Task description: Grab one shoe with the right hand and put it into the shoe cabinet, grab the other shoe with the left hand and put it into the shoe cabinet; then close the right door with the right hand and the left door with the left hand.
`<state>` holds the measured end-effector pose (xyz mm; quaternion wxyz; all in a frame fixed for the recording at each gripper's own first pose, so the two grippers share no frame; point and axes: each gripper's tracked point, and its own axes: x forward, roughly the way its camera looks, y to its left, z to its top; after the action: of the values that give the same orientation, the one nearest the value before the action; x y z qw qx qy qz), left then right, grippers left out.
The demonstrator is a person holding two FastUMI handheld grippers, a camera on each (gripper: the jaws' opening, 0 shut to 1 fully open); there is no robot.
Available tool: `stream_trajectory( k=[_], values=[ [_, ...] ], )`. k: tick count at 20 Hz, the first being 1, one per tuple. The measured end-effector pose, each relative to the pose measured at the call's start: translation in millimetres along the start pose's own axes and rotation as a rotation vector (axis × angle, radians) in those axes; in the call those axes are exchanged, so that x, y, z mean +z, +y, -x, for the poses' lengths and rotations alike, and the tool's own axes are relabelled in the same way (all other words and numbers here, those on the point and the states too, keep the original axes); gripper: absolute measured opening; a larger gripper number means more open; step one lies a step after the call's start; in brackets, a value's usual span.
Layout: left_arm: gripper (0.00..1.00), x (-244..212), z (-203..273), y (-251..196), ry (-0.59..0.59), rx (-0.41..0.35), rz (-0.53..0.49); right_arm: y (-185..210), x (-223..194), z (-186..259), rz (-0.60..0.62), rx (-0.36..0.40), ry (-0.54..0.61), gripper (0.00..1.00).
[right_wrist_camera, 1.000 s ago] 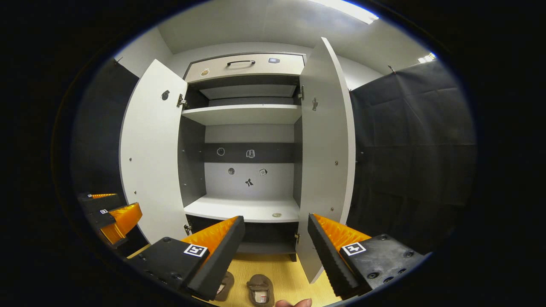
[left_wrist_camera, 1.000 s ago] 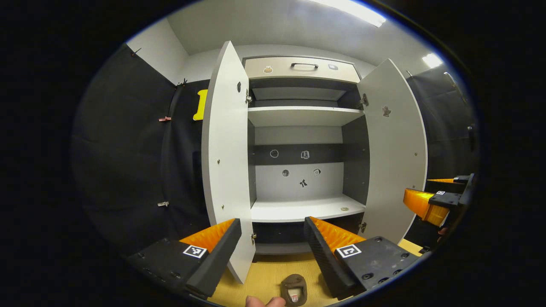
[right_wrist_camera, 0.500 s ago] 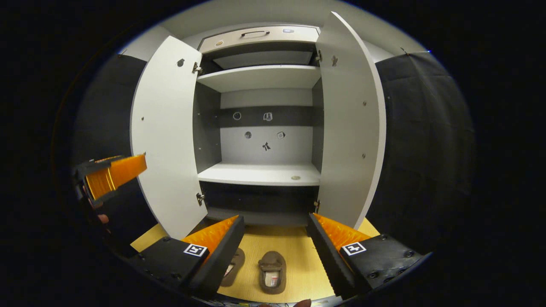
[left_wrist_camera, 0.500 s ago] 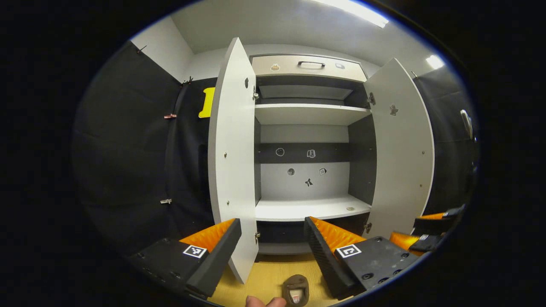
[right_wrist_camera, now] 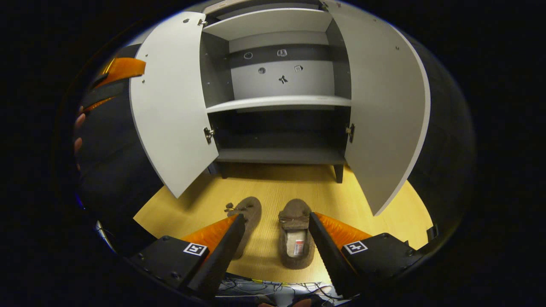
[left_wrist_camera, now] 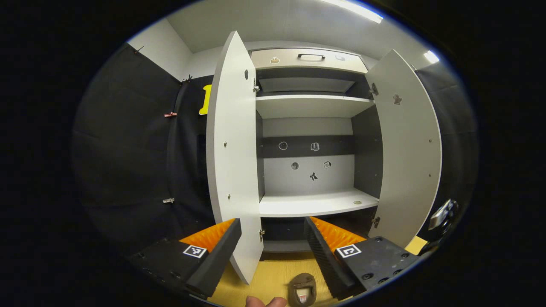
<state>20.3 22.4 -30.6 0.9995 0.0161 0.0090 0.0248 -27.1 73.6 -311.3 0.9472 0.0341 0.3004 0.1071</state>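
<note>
Two brown slippers lie side by side on the yellow wooden floor in front of the shoe cabinet (right_wrist_camera: 277, 101): the left shoe (right_wrist_camera: 248, 215) and the right shoe (right_wrist_camera: 295, 241). My right gripper (right_wrist_camera: 276, 217) is open and points down at them, its fingertips over the pair and nothing between them. My left gripper (left_wrist_camera: 272, 224) is open too and faces the cabinet (left_wrist_camera: 318, 202), with one shoe (left_wrist_camera: 303, 291) just below it. In the right gripper view, the left gripper (right_wrist_camera: 117, 72) is held high at the far left by a hand (right_wrist_camera: 78, 132).
Both white doors stand wide open, the left door (right_wrist_camera: 170, 106) and the right door (right_wrist_camera: 386, 106). The cabinet has a white middle shelf and a dark bottom shelf (right_wrist_camera: 279, 155), both bare. A drawer (left_wrist_camera: 307, 59) sits on top. Cables (right_wrist_camera: 264, 285) lie at the near floor edge.
The right gripper has tipped downward, so the shoes now sit between its fingertips and the cabinet has slid up. The left gripper has shifted only slightly. Both stay open.
</note>
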Motion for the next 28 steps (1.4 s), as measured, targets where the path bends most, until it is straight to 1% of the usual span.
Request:
stream_trajectory(
  k=[2,7,9,11,14,16,17,19,20,21,22,23,24,26,28],
  values=[
    [0.95,-3,-2,2,0.007,-0.002,0.002,-2,-24,-18,-0.025,-0.003,0.061,1.0],
    [0.95,-10,-8,11,0.02,-0.005,0.002,-9,-62,-68,-0.054,-0.026,0.158,0.98],
    [0.95,-14,-11,15,0.028,-0.007,-0.002,-10,-78,-87,-0.059,-0.033,0.195,0.94],
    [0.95,-19,-13,19,0.04,-0.005,-0.001,-12,-95,-106,-0.067,-0.042,0.232,0.88],
    [0.95,-26,-16,23,0.059,0.002,-0.003,-15,-106,-135,-0.08,-0.056,0.23,0.86],
    [0.95,-31,-16,24,0.07,0.005,-0.003,-15,-100,-150,-0.093,-0.064,0.199,0.73],
    [0.95,-34,-16,24,0.077,0.004,0.0,-16,-96,-158,-0.101,-0.067,0.176,0.71],
    [0.95,-41,-19,22,0.1,0.002,0.001,-19,-93,-173,-0.109,-0.084,0.14,0.63],
    [0.95,-43,-19,21,0.106,0.002,-0.005,-24,-95,-177,-0.106,-0.105,0.134,0.48],
    [0.95,-43,-19,21,0.105,0.004,-0.012,-29,-89,-179,-0.103,-0.126,0.109,0.49],
    [0.95,-44,-20,20,0.103,0.005,-0.017,-31,-90,-179,-0.105,-0.143,0.105,0.34],
    [0.95,-44,-20,19,0.104,0.003,-0.019,-31,-90,-179,-0.109,-0.139,0.109,0.22],
    [0.95,-45,-20,17,0.107,-0.001,-0.018,-31,-90,-178,-0.115,-0.131,0.113,0.16],
    [0.94,-45,-19,16,0.104,-0.004,-0.016,-32,-86,-173,-0.134,-0.12,0.124,0.16],
    [0.94,-45,-17,16,0.104,-0.002,-0.018,-35,-78,-162,-0.126,-0.117,0.119,0.16]
  ],
)
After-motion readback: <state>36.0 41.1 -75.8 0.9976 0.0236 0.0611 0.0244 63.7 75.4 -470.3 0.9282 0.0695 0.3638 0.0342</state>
